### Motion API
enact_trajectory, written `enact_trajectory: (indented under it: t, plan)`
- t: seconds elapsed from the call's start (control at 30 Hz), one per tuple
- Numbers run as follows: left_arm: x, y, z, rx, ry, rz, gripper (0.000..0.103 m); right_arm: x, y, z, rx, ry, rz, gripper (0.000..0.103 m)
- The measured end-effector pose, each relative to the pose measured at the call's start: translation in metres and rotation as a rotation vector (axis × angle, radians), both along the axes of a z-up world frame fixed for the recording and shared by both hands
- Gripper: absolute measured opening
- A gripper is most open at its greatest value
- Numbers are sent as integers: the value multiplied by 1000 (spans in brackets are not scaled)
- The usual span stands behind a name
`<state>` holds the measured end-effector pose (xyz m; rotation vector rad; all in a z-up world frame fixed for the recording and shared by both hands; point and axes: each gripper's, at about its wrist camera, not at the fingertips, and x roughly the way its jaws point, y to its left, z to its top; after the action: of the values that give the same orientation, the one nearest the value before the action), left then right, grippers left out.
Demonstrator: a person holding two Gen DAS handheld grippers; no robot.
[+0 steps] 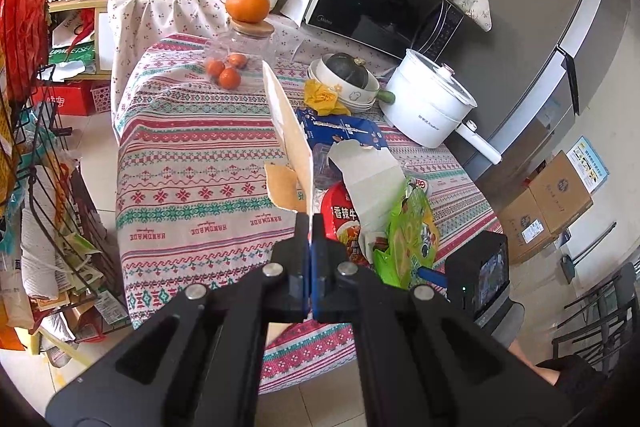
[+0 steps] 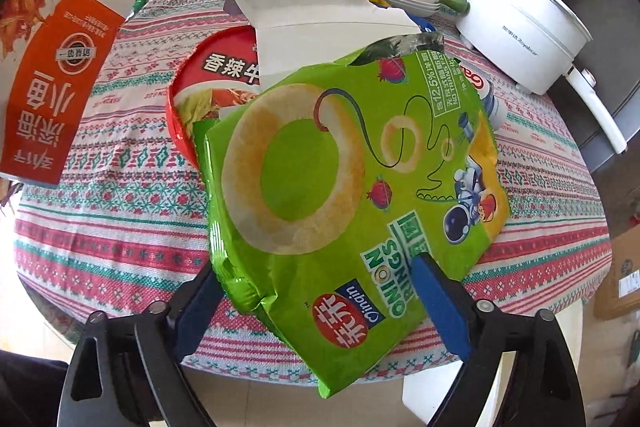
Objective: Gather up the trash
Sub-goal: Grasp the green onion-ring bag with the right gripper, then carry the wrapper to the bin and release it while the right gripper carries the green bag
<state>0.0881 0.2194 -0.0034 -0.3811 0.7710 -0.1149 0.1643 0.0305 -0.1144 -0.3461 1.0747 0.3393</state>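
Left tongs point(image 1: 311, 223) clenched on flat cardboard carton point(image 1: 290, 131); right tongs point(image 2: 320, 301) released, straddling glossy crinkled snack bag point(image 2: 344, 163); bowl point(image 1: 352, 89) holds dark squash point(image 1: 346, 69).

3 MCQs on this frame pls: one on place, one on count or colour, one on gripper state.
1. Where is the big orange?
A. on the jar's lid
B. in the white pot
C. on the floor

2. What is the main colour of the onion rings bag?
A. blue
B. green
C. black

3. What state is the left gripper in?
A. open
B. shut on nothing
C. shut on flat carton

Key: 1 A, the big orange rests on the jar. 2 B, the onion rings bag is green. 3 C, the left gripper pinches the flat carton.
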Motion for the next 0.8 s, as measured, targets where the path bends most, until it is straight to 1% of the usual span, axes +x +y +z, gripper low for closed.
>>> enact_trajectory:
  t: [0.03, 0.07, 0.13, 0.17, 0.23, 0.27, 0.33, 0.43, 0.53, 0.6, 0.8]
  plan:
    - [0, 0, 0, -2, -1, -1, 1, 0, 0, 0, 2, -4, -2, 76]
    - [0, 0, 1, -5, -3, -1, 1, 1, -3, 2, 13, -6, -3, 74]
    - [-1, -1, 3, -7, -10, -4, 1, 2, -9, 7, 47, 3, -2, 61]
    - [-2, -2, 4, -8, -14, -4, 1, 3, -13, 11, 66, 7, -3, 58]
    - [-2, -3, 5, -12, -17, -5, 1, 2, -18, 19, 95, 13, -9, 46]
    - [-1, -4, 6, -15, -19, -5, 1, 2, -21, 23, 109, 16, -13, 43]
    - [-1, -6, 8, -24, -24, -10, 1, 3, -30, 30, 139, 22, -20, 34]
    - [-1, -12, 11, -37, -35, -20, 1, 0, -49, 47, 173, 14, -33, 25]
    - [0, -20, 15, -50, -47, -38, 1, -1, -68, 61, 216, 7, -60, 18]
    - [1, -26, 18, -60, -56, -53, 1, -2, -81, 69, 248, 5, -82, 15]
    - [7, -51, 22, -64, -63, -102, 1, -1, -118, 87, 329, -10, -143, 14]
